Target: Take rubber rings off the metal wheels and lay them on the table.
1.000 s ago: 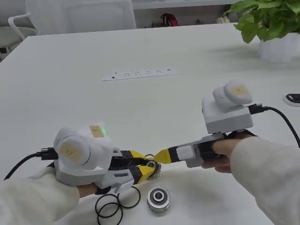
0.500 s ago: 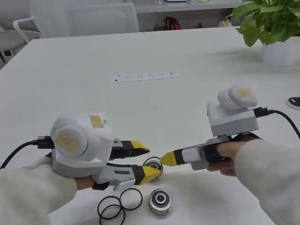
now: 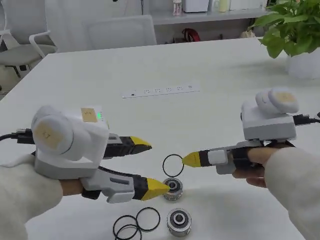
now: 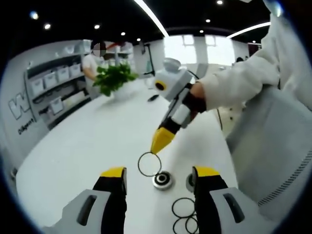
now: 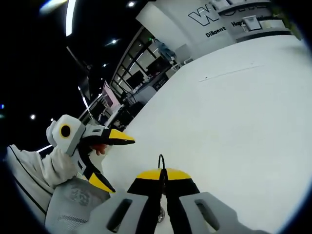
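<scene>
My right gripper (image 3: 189, 159) is shut on a thin black rubber ring (image 3: 172, 165), which hangs just above the white table (image 3: 210, 115). The ring (image 4: 149, 164) also hangs from its yellow tip in the left gripper view, and stands edge-on as a ring (image 5: 161, 163) in the right gripper view. A metal wheel (image 3: 173, 186) lies under it, beside the lower jaw of my left gripper (image 3: 149, 166). That gripper is open and holds nothing. A second wheel (image 3: 179, 220) lies nearer me. Loose black rings (image 3: 136, 223) lie left of it.
A flush socket strip (image 3: 161, 91) runs across the table's middle. A potted plant (image 3: 295, 35) stands at the far right corner, and chairs (image 3: 122, 30) line the far edge. A person (image 4: 92, 61) stands by shelves in the background.
The left gripper's jaws have opened away from the wheel. The right gripper has drawn the ring off that wheel and lifted it slightly. The head camera has tilted up.
</scene>
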